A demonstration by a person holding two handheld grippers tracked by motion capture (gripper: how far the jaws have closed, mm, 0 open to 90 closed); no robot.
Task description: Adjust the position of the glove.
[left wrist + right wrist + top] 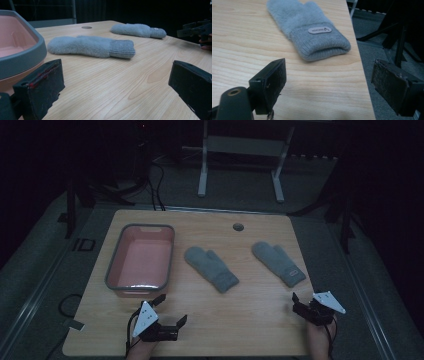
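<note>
My left gripper [172, 309] sits low at the table's [240, 320] near edge, just in front of the pink basin [141, 260], w/ jaws spread wide, nothing betw. them, pointing twd the mittens. My right gripper [299, 306] hangs at the near right corner, jaws also spread & empty, aimed at the right mitten [309, 30]. That mitten lies flat near the right edge, long axis diagonal, cuff w/ label twd me, tip away. The left mitten [211, 268] lies mid-table, right of the basin, same slant: cuff near, tip far-left. The mittens are well apart.
</note>
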